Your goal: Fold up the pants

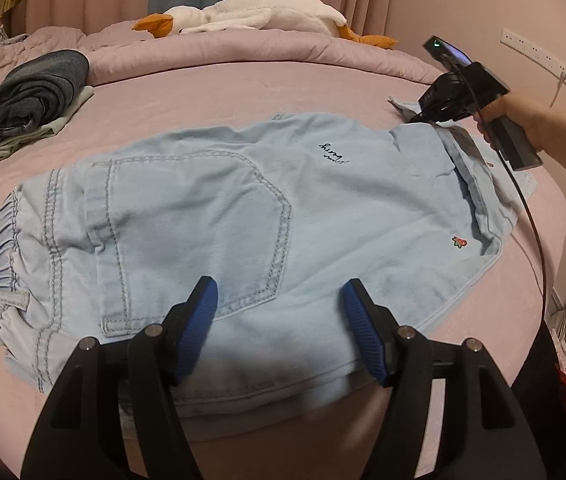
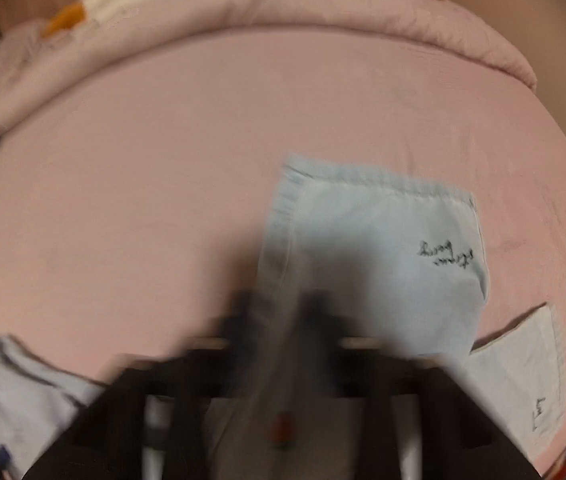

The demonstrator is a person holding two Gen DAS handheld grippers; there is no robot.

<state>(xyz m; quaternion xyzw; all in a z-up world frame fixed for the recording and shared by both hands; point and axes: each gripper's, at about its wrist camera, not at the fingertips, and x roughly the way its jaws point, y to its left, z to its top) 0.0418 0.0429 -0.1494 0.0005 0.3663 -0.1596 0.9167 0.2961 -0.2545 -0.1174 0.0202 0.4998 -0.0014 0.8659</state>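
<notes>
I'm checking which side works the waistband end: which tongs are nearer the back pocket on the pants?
Left. The left tongs hang open at the back pocket's lower edge. The right tongs are far across the pants, at the leg end.

Pale blue pants [image 1: 219, 216], pink bed [image 1: 211, 92], white plush [image 1: 259, 14].

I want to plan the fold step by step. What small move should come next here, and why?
Probably the right gripper should carry the leg end over toward the waistband. It appears shut on the light blue pants, while the left gripper is open above them.
</notes>
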